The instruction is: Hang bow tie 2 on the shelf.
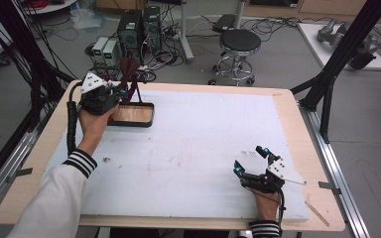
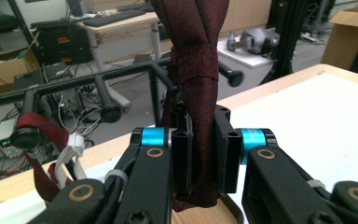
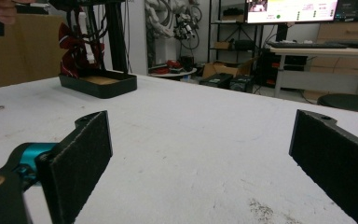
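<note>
Left claw (image 2: 200, 154) upright, clamped on dark red tie (image 2: 196, 60); right claw (image 3: 200, 158) gapes.

In the left gripper view the dark red tie (image 2: 196, 70) runs out past the top edge, and its lower end is hidden behind the left gripper (image 2: 200, 154), whose pads cover the pinched stretch. In the high view the left gripper (image 1: 121, 91) hides part of the rack tray (image 1: 146, 115). The right gripper (image 3: 200, 154) is cut off at the bottom edge.

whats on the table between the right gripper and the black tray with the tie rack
Nothing: in the high view the white table cover is bare between the right gripper and the black tray.
</note>
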Available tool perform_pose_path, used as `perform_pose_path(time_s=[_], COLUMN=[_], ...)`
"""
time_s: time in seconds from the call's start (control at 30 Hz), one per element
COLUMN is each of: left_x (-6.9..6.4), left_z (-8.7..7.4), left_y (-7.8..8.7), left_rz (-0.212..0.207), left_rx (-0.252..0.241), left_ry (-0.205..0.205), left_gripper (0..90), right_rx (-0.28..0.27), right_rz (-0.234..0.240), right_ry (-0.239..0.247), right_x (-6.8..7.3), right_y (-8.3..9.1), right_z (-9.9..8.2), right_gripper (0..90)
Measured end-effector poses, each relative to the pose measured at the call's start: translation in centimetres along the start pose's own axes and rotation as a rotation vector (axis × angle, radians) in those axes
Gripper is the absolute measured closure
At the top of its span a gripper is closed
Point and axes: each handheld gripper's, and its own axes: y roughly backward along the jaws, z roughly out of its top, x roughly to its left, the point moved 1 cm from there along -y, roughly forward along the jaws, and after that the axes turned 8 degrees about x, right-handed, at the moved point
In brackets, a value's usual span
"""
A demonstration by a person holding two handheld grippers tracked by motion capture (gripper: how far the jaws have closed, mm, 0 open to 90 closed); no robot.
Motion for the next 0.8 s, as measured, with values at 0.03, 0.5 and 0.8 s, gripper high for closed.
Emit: perform_pose_path(time_s=[0.03, 0.5, 0.8], left_x=[0.0, 0.3, 0.3], left_z=[0.0, -1.2, -2.0], left_y=[-0.1, -1.7, -2.3], left_rz=[0.009, 0.101, 0.141], left_rx=[0.001, 0.036, 0.078], left_ry=[0.001, 0.060, 0.066], left_gripper=[79.6, 79.5, 79.5], right_rx=[-0.001, -0.001, -0.002], right_rz=[-0.001, 0.001, 0.001], right_ry=[0.002, 0.000, 0.001], right_x=[0.0, 0.0, 0.0], right_y=[0.0, 0.0, 0.0], right_z=[0.0, 0.0, 0.0], right_gripper=[5.0, 5.0, 5.0])
